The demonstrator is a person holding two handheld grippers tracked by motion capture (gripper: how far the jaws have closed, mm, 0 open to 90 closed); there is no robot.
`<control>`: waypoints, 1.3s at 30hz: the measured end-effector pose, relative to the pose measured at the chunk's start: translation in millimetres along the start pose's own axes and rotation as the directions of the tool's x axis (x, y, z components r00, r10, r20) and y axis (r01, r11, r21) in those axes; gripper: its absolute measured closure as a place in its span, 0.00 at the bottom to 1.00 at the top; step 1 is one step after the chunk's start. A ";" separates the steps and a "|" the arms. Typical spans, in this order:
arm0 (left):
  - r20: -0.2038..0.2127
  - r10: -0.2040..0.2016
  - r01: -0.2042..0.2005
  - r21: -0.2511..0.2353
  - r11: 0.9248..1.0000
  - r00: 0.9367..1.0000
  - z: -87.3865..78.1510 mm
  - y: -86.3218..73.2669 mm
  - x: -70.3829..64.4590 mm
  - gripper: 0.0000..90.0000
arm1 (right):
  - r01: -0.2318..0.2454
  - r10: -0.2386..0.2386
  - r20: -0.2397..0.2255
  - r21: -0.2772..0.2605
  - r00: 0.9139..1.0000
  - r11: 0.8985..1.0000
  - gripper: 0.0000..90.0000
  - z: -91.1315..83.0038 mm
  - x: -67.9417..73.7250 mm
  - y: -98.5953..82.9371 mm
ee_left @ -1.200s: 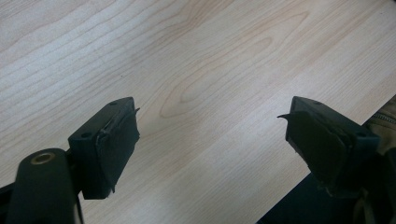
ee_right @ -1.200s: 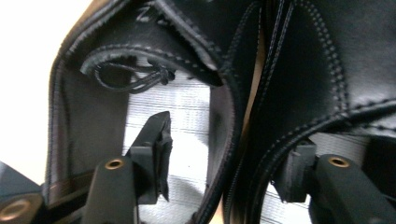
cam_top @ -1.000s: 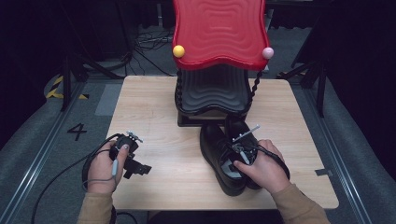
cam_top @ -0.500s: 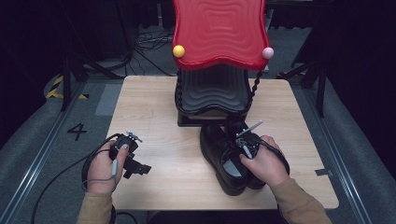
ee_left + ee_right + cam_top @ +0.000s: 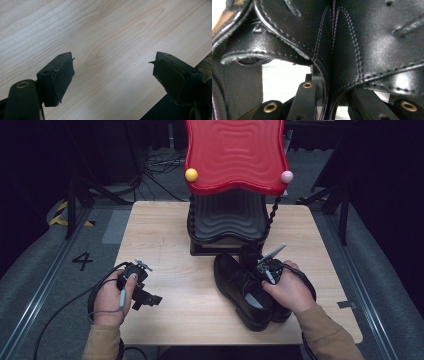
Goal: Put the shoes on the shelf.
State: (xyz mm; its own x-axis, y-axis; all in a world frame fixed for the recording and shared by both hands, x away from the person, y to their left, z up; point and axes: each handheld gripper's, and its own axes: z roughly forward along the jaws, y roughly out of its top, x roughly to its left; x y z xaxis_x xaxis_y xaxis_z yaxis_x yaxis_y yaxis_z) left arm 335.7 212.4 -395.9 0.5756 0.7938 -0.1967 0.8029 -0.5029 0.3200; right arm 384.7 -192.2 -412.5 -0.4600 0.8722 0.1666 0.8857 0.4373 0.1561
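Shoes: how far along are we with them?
Done: both black shoes stand side by side on the table in front of the red-topped rack. In hand: the right tongs are at the shoes; the right gripper view shows leather pressed close between the jaws, apparently gripped. Left: nothing is on the rack's shelf; the left tongs sit open over bare wood.

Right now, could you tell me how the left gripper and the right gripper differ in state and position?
The left gripper is open over bare table, holding nothing; the right gripper is at the black shoes, its jaws closed on shoe leather. The left sits at the table's near left, the right beside the red rack. Both are hand-held.
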 end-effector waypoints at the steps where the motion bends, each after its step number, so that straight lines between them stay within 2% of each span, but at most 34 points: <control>1: 0.001 -0.005 0.005 -0.002 1.000 1.000 -0.2 -0.6 0.2 0.20 | 0.001 -0.001 -0.007 0.001 1.000 1.000 0.90 -1.6 -0.7 -0.4; 5: 0.002 -0.013 0.013 -0.004 1.000 1.000 -1.7 -2.5 1.1 0.20 | 0.006 -0.006 -0.014 0.015 1.000 1.000 0.90 -8.8 1.8 -4.6; 8: 0.005 -0.012 0.012 -0.009 1.000 1.000 -2.4 -2.6 0.7 0.20 | -0.019 0.020 -0.034 0.027 0.999 0.999 0.91 -15.5 3.6 -9.4; 11: -0.003 -0.009 0.009 -0.006 1.000 1.000 -2.2 -3.3 0.4 0.20 | -0.016 0.017 -0.042 0.025 0.999 1.000 0.91 -20.9 5.8 -11.8; 14: 0.001 -0.017 0.017 -0.015 1.000 1.000 -4.7 -4.5 0.7 0.20 | 0.009 -0.009 -0.014 0.018 1.000 1.000 0.91 -33.6 11.2 -14.9; 20: 0.001 -0.019 0.019 -0.016 1.000 1.000 -5.7 -6.2 1.1 0.20 | 0.014 -0.014 -0.014 0.006 1.000 1.000 0.91 -55.0 16.1 -20.4; 22: -0.010 -0.014 0.013 -0.017 1.000 1.000 -7.2 -6.4 2.2 0.20 | 0.017 -0.017 -0.015 -0.006 1.000 1.000 0.91 -65.7 19.7 -25.0; 23: -0.001 -0.018 0.018 -0.025 1.000 1.000 -8.0 -6.9 2.0 0.20 | 0.017 -0.017 -0.015 -0.006 1.000 1.000 0.91 -65.7 19.7 -25.0; 26: 0.000 -0.019 0.019 -0.025 1.000 1.000 -8.9 -7.6 1.5 0.20 | 0.043 -0.043 -0.003 -0.033 0.999 0.999 0.91 -80.1 26.4 -29.9; 27: 0.000 -0.019 0.019 -0.025 1.000 1.000 -8.9 -7.6 1.5 0.20 | 0.043 -0.043 -0.003 -0.033 0.999 0.999 0.91 -80.1 26.4 -29.9; 28: -0.005 -0.006 0.005 -0.019 1.000 1.000 -8.9 -8.0 2.0 0.20 | 0.056 -0.056 -0.004 -0.045 0.998 0.997 0.91 -89.1 30.3 -31.3; 33: -0.003 -0.009 0.008 -0.023 1.000 1.000 -9.0 -7.9 0.9 0.20 | 0.058 -0.059 -0.020 -0.049 0.998 0.997 0.91 -103.8 32.9 -31.8; 38: 0.001 -0.010 0.010 -0.029 1.000 1.000 -10.6 -8.9 1.2 0.19 | 0.053 -0.053 -0.001 -0.052 0.999 0.997 0.91 -125.2 34.7 -29.3; 39: 0.001 -0.010 0.010 -0.029 1.000 1.000 -10.6 -8.9 1.2 0.19 | 0.053 -0.053 -0.001 -0.052 0.999 0.997 0.91 -125.2 34.7 -29.3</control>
State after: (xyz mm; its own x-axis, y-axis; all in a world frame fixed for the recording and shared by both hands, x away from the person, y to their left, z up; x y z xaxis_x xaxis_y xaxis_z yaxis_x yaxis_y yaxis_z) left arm 327.6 221.5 -389.2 0.5674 0.7986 -0.2008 0.8040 -0.4846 0.3446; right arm 334.8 -202.2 -289.4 -0.5065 0.8474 0.1595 0.8555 0.4709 0.2152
